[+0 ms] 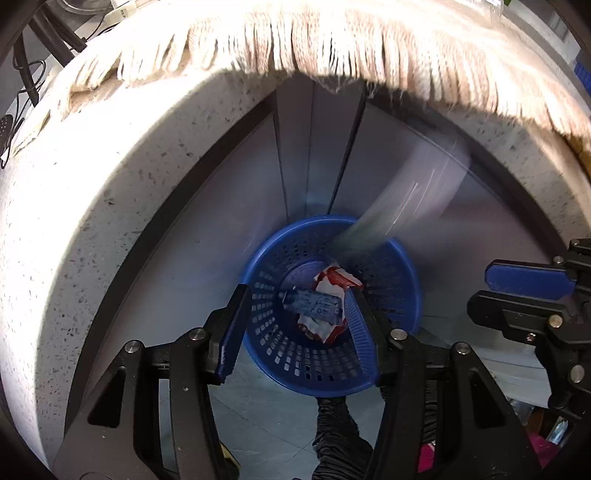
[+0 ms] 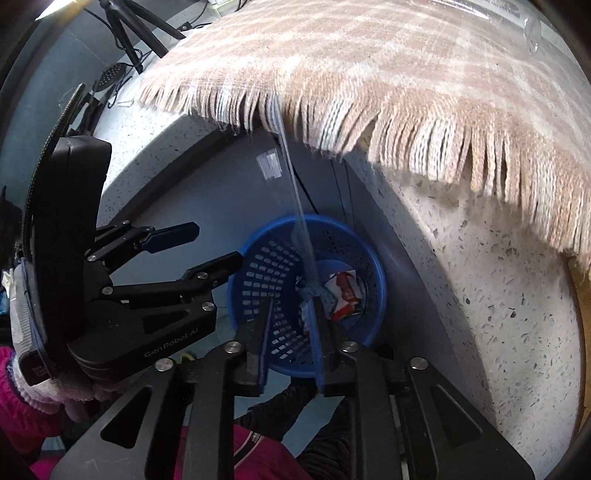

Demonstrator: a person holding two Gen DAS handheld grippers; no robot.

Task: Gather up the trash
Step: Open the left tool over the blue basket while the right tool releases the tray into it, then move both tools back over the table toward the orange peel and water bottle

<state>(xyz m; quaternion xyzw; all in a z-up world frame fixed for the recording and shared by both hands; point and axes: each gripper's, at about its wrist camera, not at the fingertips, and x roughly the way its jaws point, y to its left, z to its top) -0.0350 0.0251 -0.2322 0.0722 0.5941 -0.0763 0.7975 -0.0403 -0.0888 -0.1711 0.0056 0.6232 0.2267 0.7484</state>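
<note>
Nearest in both wrist views: black gripper bodies with blue finger pads. left gripper jaws spread wide, nothing between them, hanging over the near rim of the blue basket. Seen from the right wrist view the left gripper sits left of the basket, fingers apart and empty

right gripper jaws moderately apart, nothing gripped; in the left wrist view it shows at the right edge, also parted

Below the grippers: black trouser leg and grey tiled floor. Pink sleeve and pale glove behind the left gripper

Basket is round, perforated plastic, standing on the floor against the grey cabinet front. Inside: red-and-white wrapper, dark blue printed packet lying across it. Wrapper visible from the right wrist too

A clear plastic piece, heavily motion-blurred, is in the air just above the basket's far rim, held by neither gripper. In the right wrist view it's a thin translucent streak running from the cloth edge to the basket; can't tell exactly what it is

Above: speckled pale stone counter edge, dark gap under it. Beige checked cloth with fringe overhangs the counter. Far back left: black tripod legs and cables
</note>
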